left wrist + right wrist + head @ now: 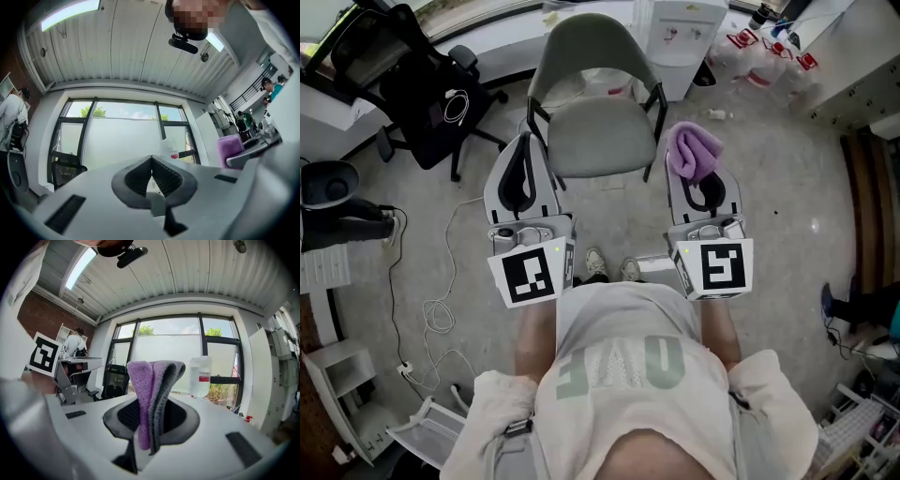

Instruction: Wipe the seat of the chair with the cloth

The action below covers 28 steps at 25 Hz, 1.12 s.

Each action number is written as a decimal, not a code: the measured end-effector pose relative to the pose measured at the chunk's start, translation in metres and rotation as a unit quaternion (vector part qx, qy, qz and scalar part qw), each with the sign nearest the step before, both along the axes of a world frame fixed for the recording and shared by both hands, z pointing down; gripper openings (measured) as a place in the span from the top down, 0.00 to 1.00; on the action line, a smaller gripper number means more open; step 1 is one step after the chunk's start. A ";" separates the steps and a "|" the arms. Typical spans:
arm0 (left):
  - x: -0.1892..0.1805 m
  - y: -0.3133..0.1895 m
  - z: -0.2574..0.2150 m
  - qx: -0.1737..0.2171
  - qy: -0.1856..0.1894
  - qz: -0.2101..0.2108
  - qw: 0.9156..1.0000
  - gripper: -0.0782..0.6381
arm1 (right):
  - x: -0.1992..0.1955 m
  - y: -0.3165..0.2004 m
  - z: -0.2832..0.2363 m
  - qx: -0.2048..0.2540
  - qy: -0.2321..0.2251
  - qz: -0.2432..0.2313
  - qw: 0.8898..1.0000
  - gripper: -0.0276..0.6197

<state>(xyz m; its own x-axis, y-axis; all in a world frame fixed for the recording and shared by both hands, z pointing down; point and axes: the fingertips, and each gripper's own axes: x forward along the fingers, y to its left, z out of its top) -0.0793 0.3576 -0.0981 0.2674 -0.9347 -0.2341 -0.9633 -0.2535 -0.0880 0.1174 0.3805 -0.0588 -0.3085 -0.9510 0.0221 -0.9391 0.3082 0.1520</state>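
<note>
A grey-green chair (598, 131) with black arms stands on the floor ahead of me, its seat bare. My right gripper (695, 167) is shut on a folded purple cloth (692, 150), held right of the seat's front corner. In the right gripper view the cloth (152, 394) stands up between the jaws, the gripper (152, 416) tilted up toward the windows. My left gripper (525, 155) hovers at the seat's left front corner, and its jaws meet with nothing between them. In the left gripper view this gripper (151, 169) also points up, and the purple cloth (229, 149) shows at the right.
A black office chair (422, 89) stands at the far left beside a desk. White cables (441, 309) lie on the floor to my left. A water dispenser (680, 37) stands behind the chair, with bags (764, 47) to its right. A water jug (200, 377) shows by the windows.
</note>
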 end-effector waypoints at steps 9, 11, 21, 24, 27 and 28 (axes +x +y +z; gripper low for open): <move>-0.030 -0.008 0.006 -0.002 0.019 0.005 1.000 0.87 | -0.027 -0.007 -0.002 0.007 0.001 0.004 1.000 0.83; -0.035 -0.013 0.006 0.000 0.019 0.008 1.000 0.87 | -0.032 -0.011 0.000 0.008 0.008 0.011 1.000 0.83; -0.062 -0.038 0.004 0.004 0.027 0.034 0.999 0.87 | -0.051 -0.031 0.009 -0.003 0.007 0.043 0.999 0.83; -0.064 -0.050 0.008 -0.001 0.027 0.042 0.999 0.87 | -0.047 -0.041 0.016 -0.016 0.002 0.060 0.998 0.83; -0.061 -0.065 0.014 -0.002 0.016 0.050 0.999 0.87 | -0.042 -0.055 0.016 -0.019 0.001 0.068 0.998 0.83; -0.058 -0.070 0.014 0.001 0.017 0.052 0.998 0.87 | -0.041 -0.061 0.017 -0.019 0.000 0.068 0.998 0.83</move>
